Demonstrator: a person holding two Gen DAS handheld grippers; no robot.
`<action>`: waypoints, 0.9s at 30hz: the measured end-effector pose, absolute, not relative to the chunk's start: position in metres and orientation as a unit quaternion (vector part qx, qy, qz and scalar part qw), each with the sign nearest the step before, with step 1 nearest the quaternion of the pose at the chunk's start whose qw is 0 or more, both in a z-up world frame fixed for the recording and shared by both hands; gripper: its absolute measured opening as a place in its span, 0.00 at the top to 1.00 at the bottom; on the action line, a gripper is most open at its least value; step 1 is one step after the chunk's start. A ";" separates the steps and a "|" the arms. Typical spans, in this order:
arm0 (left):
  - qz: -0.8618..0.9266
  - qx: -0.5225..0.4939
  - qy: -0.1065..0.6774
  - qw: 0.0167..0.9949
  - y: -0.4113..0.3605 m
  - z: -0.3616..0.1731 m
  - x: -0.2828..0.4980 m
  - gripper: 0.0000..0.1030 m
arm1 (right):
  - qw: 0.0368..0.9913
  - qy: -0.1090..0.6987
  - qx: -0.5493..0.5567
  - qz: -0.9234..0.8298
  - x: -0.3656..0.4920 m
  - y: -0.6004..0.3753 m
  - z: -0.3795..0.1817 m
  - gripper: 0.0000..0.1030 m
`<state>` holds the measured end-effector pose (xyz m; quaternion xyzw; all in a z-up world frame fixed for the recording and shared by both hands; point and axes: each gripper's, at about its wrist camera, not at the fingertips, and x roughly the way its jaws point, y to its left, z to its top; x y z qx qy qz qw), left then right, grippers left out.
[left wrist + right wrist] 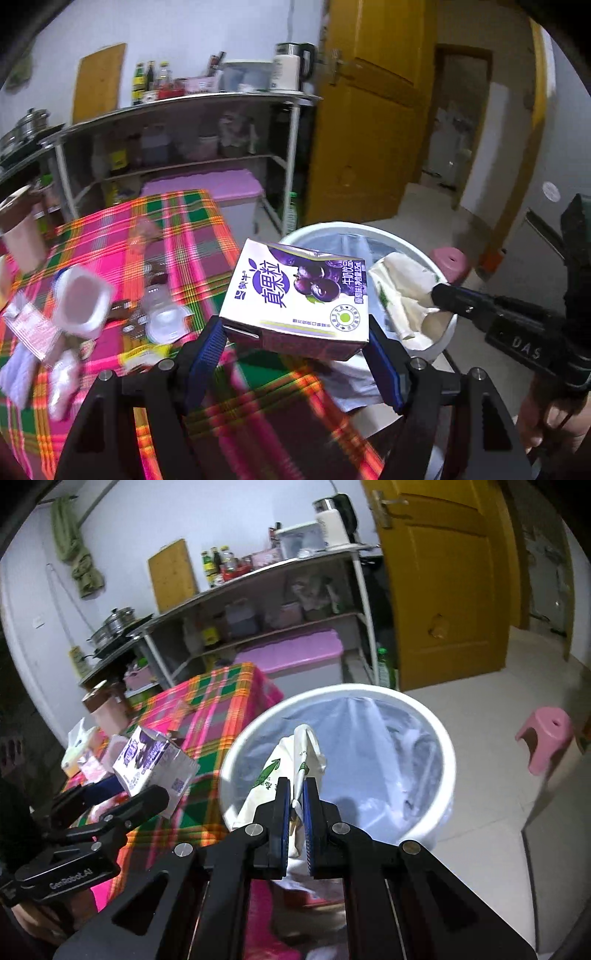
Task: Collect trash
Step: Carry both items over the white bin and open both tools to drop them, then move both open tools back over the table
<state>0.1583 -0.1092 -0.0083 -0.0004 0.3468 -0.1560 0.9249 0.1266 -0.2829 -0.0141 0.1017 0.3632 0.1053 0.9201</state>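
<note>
- Left tool (295, 334) clamped a purple-and-white milk carton (299, 295) by its sides; carton stood between the blue pads, above the plaid worktop (177, 236) edge, just beside the white bin (448, 325).
- Right tool (296, 794) was pinched shut on a crumpled white-and-green wrapper (291, 760), hanging over the bin's open mouth.
- Cups and wrappers lay scattered on the worktop.

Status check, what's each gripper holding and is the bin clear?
Left gripper shut on purple milk carton. Right gripper shut on white wrapper over white bin. Nothing blocking bin mouth.
</note>
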 end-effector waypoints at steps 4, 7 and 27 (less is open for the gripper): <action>-0.178 0.004 0.357 0.917 -0.126 -0.015 0.172 0.29 | 0.916 0.376 0.107 0.091 0.134 -0.295 -0.024 0.93; -0.192 0.004 0.370 0.909 -0.133 -0.021 0.182 0.29 | 0.912 0.386 0.111 0.084 0.140 -0.303 -0.031 0.92; -0.192 -0.009 0.367 0.910 -0.130 -0.018 0.174 0.29 | 0.916 0.376 0.112 0.084 0.131 -0.306 -0.025 0.77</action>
